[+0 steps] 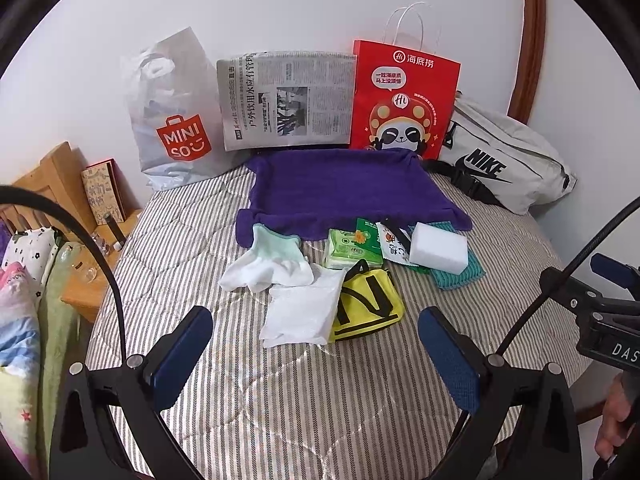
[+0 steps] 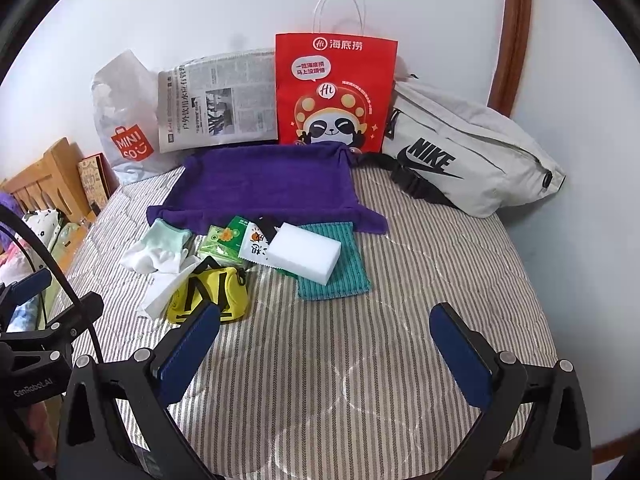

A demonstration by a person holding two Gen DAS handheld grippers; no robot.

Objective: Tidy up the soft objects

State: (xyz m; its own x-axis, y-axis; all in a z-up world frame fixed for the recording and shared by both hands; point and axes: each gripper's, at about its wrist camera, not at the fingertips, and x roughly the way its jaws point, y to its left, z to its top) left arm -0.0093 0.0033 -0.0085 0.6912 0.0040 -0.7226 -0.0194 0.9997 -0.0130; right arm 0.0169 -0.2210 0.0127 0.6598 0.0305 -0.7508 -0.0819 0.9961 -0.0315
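A purple towel lies spread on the striped bed. In front of it sits a pile: white and mint gloves, a white cloth pack, a yellow pouch, green tissue packs, a white sponge block and a teal cloth. My left gripper stands open just short of the white pack. My right gripper is open too, near the yellow pouch, holding nothing.
Against the wall lean a white Miniso bag, a newspaper, a red paper bag and a grey Nike waist bag. A wooden bedside table with small items stands at the left. A hand shows at the right.
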